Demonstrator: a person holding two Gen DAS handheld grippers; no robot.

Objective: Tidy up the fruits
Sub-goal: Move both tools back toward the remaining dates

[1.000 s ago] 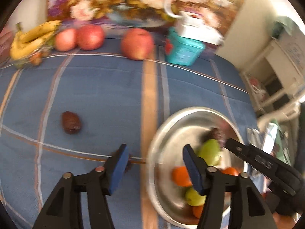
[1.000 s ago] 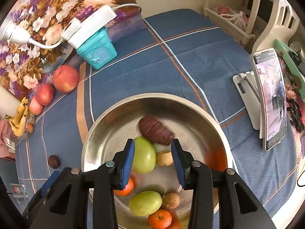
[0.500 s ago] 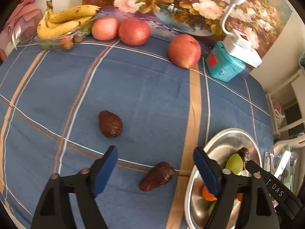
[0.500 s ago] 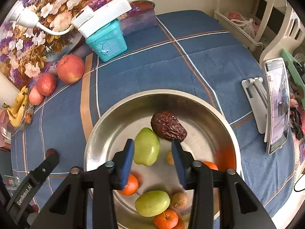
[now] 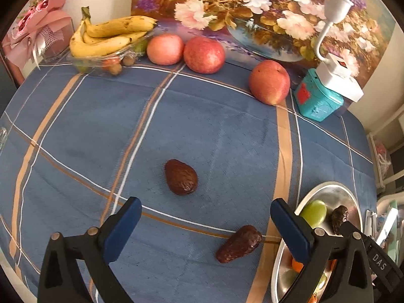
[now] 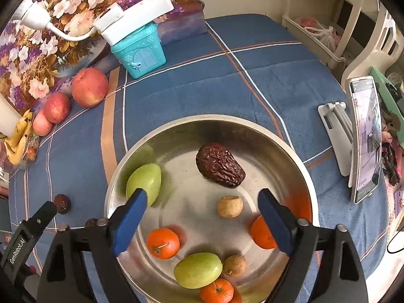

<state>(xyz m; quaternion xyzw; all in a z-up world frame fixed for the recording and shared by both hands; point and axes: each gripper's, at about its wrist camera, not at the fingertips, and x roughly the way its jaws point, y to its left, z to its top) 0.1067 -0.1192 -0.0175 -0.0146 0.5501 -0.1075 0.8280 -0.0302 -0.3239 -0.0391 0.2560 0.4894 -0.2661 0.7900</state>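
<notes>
Since a second ago, my right hand-held gripper [image 6: 199, 217] has spread wide, empty; its date [image 6: 220, 165] now lies in the steel bowl [image 6: 300, 161]. Left hand-held gripper [image 5: 205, 223]: open, empty, swung over two dates [image 5: 181, 180] [image 5: 239, 243] on the blue-clothed counter [image 5: 217, 131]. Apples [image 5: 269, 82], bananas [image 5: 108, 36] behind.

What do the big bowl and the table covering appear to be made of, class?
The bowl looks like polished metal, probably stainless steel: silvery and reflecting the fruit's colours. The table covering looks like woven fabric, matte blue with orange and white stripes, showing a fine weave and soft creases.
</notes>
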